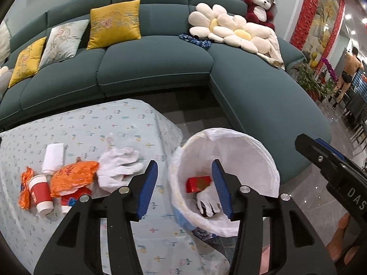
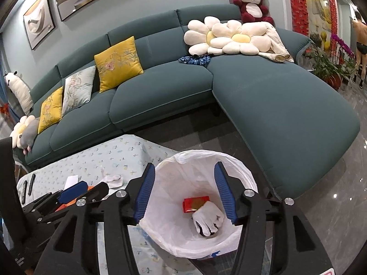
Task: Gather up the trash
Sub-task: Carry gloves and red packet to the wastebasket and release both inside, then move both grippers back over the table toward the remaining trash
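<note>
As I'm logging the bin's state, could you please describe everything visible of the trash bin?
The bin is round and open-topped, lined with a thin white plastic bag folded over its rim. It stands on the floor against the table's corner. Inside lie a red box and a white glove, touching. The right gripper hangs open above it.

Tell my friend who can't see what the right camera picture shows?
An open gripper hangs over a white-lined trash bin holding a red box and a white glove. Behind are a teal sofa and a patterned table.
</note>
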`<state>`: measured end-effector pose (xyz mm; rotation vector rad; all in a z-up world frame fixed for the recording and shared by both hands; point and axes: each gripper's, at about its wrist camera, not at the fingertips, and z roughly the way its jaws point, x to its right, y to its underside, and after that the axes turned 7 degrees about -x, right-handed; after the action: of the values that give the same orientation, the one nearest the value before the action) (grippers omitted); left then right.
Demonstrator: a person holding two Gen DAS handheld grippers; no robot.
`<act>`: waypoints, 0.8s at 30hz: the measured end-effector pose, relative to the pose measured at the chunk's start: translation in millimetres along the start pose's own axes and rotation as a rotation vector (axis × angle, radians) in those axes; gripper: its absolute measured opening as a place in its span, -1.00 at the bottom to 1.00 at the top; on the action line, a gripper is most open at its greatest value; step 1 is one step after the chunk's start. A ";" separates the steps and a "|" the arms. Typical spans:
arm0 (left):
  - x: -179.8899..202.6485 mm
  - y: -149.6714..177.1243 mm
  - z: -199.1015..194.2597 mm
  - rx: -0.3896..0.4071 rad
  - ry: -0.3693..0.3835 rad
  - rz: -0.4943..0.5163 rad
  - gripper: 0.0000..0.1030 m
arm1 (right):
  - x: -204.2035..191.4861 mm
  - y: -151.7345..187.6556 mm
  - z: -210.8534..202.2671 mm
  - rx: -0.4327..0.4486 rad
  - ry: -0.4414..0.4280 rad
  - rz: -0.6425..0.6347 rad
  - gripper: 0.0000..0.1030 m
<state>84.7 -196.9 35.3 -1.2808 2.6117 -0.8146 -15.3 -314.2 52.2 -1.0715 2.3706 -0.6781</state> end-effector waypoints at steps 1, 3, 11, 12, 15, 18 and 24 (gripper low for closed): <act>-5.1 1.1 -1.8 0.002 -0.004 -0.008 -0.09 | -3.5 0.8 -1.0 0.000 0.000 -0.007 0.05; -12.3 3.3 -5.0 0.005 -0.010 -0.020 -0.09 | -11.0 1.5 -2.7 -0.001 -0.005 -0.020 0.07; -49.8 13.9 -19.1 0.016 -0.039 -0.078 -0.09 | -48.4 9.8 -9.9 -0.003 -0.026 -0.067 0.16; -55.4 15.4 -21.0 0.017 -0.042 -0.088 -0.09 | -55.0 12.2 -10.1 -0.006 -0.030 -0.075 0.16; -73.7 21.3 -26.3 0.017 -0.055 -0.120 -0.08 | -71.5 17.4 -9.1 -0.018 -0.047 -0.093 0.19; -94.1 29.7 -31.1 0.020 -0.080 -0.157 0.09 | -87.8 24.1 -8.4 -0.029 -0.062 -0.109 0.23; -132.0 48.0 -35.5 0.012 -0.129 -0.210 0.23 | -117.1 40.9 -6.1 -0.057 -0.087 -0.143 0.26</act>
<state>123.2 -57.7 24.3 -1.5679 2.3988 -0.7478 28.3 -197.9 55.4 -1.2783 2.2682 -0.6035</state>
